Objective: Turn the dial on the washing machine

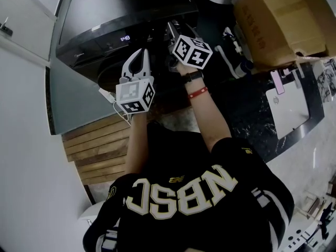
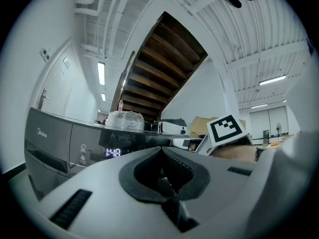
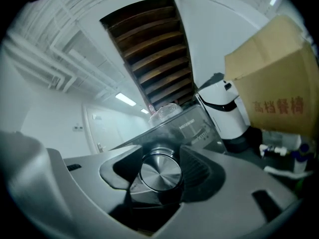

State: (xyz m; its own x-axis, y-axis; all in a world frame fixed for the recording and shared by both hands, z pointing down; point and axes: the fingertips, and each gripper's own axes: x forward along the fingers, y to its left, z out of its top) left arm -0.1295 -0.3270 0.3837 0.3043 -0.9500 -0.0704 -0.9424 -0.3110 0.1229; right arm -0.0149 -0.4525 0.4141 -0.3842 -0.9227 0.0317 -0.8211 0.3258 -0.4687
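The dark grey washing machine (image 1: 121, 14) stands in front of me, its display (image 1: 124, 38) lit. In the right gripper view the round brushed-metal dial (image 3: 160, 173) fills the gap between the jaws. My right gripper (image 3: 159, 169) is shut on it, one pad against each side. In the head view the right gripper (image 1: 172, 30) reaches to the machine's control panel, and the dial itself is hidden there. My left gripper (image 1: 143, 51) hovers to the left below the display, shut and holding nothing. Its own view faces the panel and display (image 2: 113, 153).
A cardboard box (image 1: 278, 20) and a white appliance (image 3: 227, 113) stand to the right of the machine. A clear plastic-wrapped thing (image 2: 123, 120) sits on its top. Wooden steps (image 1: 97, 146) lie at lower left, a white laptop (image 1: 286, 106) on the dark counter at right.
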